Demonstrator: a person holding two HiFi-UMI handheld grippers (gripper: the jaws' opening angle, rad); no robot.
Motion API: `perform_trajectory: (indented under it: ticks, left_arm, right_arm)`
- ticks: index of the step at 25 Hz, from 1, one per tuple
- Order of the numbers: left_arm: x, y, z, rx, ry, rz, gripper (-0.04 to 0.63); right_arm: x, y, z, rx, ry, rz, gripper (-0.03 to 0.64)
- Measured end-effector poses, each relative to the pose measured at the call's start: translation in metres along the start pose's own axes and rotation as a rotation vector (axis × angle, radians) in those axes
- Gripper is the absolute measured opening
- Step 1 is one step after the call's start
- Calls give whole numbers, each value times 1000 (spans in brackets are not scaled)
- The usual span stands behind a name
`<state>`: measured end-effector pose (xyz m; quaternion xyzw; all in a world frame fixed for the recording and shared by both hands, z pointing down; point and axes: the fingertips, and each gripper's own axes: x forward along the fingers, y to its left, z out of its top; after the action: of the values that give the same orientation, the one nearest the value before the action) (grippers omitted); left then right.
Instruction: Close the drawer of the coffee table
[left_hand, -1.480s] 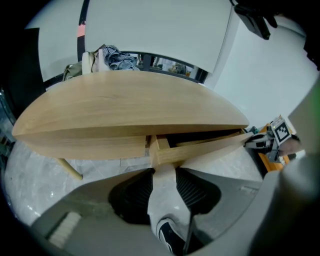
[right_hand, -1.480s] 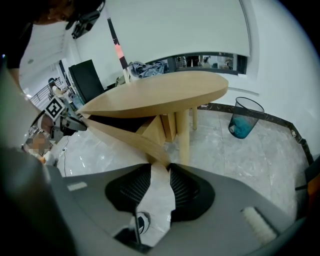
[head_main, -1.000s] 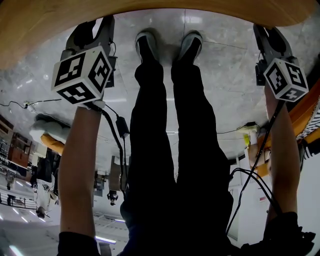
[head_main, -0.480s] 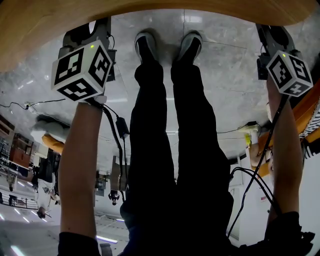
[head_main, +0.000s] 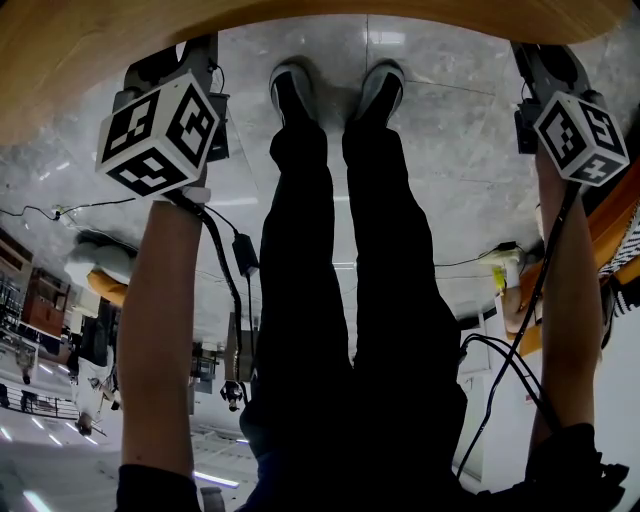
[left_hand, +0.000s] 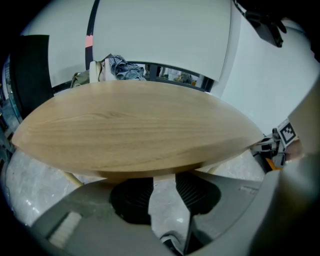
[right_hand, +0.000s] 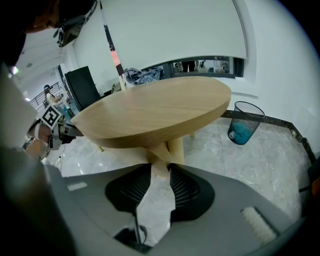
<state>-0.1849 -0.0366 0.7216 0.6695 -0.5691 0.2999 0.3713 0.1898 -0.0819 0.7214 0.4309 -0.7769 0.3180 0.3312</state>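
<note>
Standing person: dark trouser legs (head_main: 340, 250) run from the centre up to 12 o'clock in the head view, with both shoes (head_main: 290, 85) on the grey marble floor (head_main: 450, 140).
Coffee table: its wooden top (head_main: 100, 50) arcs across 12 o'clock of the head view, just beyond the shoes. It fills the middle of the left gripper view (left_hand: 135, 125) and the right gripper view (right_hand: 155, 112).
Drawer: no view shows it well enough to tell.
Left gripper (head_main: 185, 60): at 11 o'clock in the head view. Its jaws (left_hand: 164, 180) are spread with only floor in the gap, and the table rim is at 12 o'clock of the tips.
Right gripper (head_main: 545, 65): at 1 o'clock in the head view. Its jaws (right_hand: 160, 170) are spread and pinch nothing; a table leg (right_hand: 175, 147) shows past the tips.
Bin (right_hand: 242, 122): at 3 o'clock in the right gripper view, on the floor near the table.
</note>
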Motion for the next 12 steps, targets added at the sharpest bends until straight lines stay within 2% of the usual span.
perform_trajectory:
  ticks: [4, 7, 9, 12]
  left_arm:
    - [-3, -2, -7, -36, 40, -11, 149]
    - [-22, -7, -20, -61, 97, -18, 149]
    - [-44, -11, -30, -54, 120, -16, 149]
    - [-72, -21, -27, -17, 111, -22, 149]
  right_arm:
    - [-4, 2, 1, 38, -8, 5, 126]
    - [-24, 8, -8, -9, 39, 15, 114]
    - [-45, 14, -20, -27, 66, 25, 109]
    - [-77, 22, -21, -1, 53, 28, 101]
